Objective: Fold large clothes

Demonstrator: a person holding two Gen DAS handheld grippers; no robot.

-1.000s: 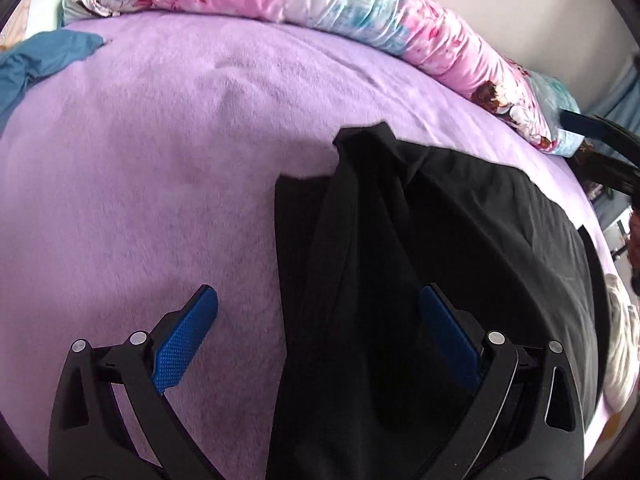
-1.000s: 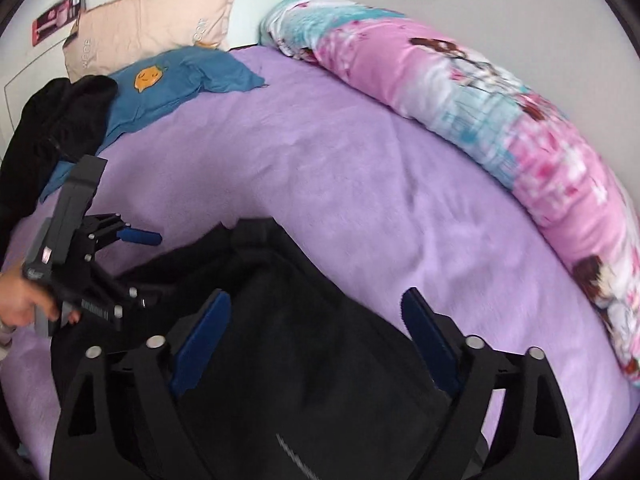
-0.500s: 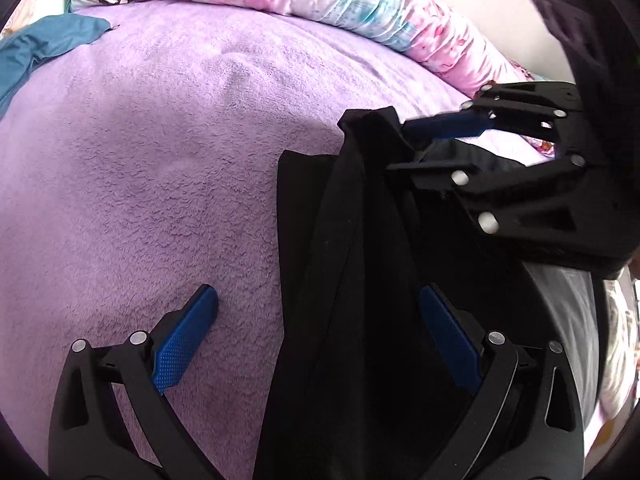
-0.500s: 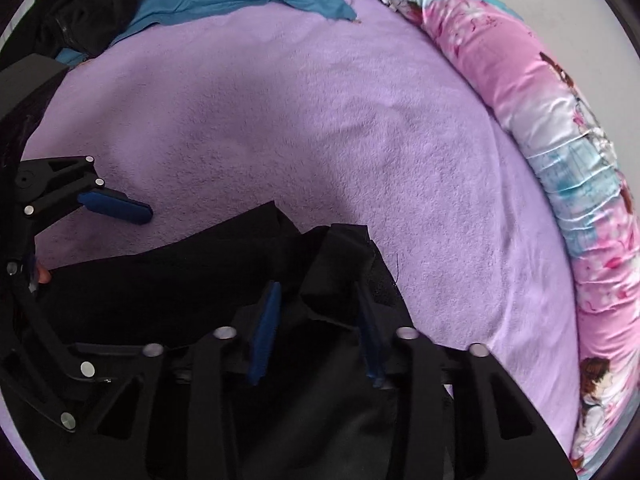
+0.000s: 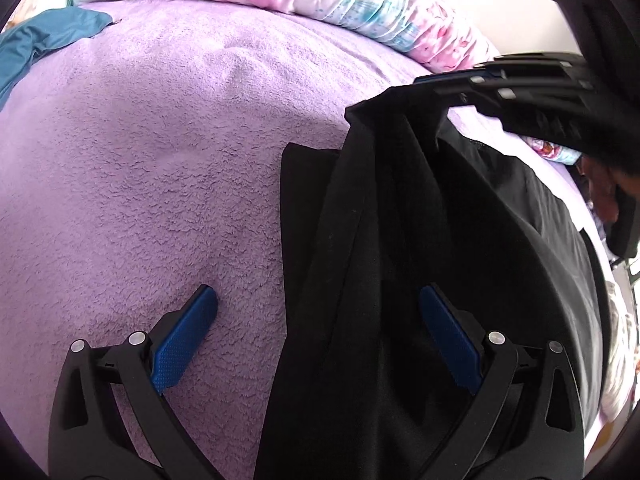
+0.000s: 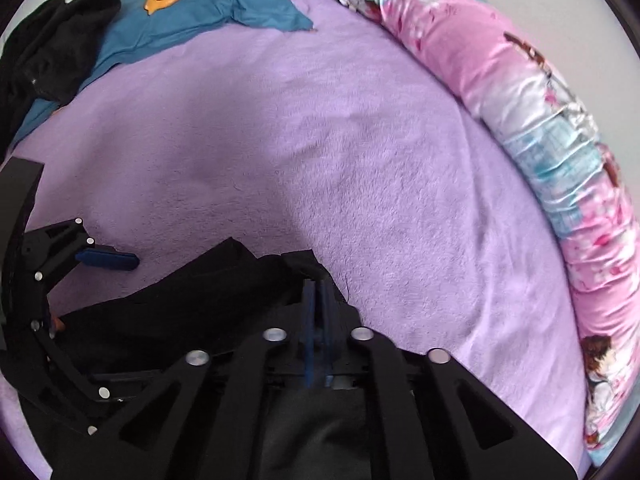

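Lilac fleece blanket (image 6: 320,140) covers a bed, landmark for all entries. Black garment (image 5: 400,260): large, lying on the blanket's near side, lower part cut off by the frame edge; its type is hard to make out. Right gripper (image 6: 318,292): jaws have just been closing, now clamped on the garment's far corner. Left gripper (image 5: 316,320): jaws wide apart, straddling the garment's edge, gripping nothing. Pink printed quilt (image 6: 520,92): rolled along the blanket's far edge. Blue cloth (image 6: 192,12) and dark clothing heap (image 6: 48,48): at its far corner.

Blanket (image 5: 160,152) fuzzy lilac fleece; black garment (image 5: 400,240) smooth matt cloth; rolled quilt (image 6: 540,100) printed, slightly glossy.
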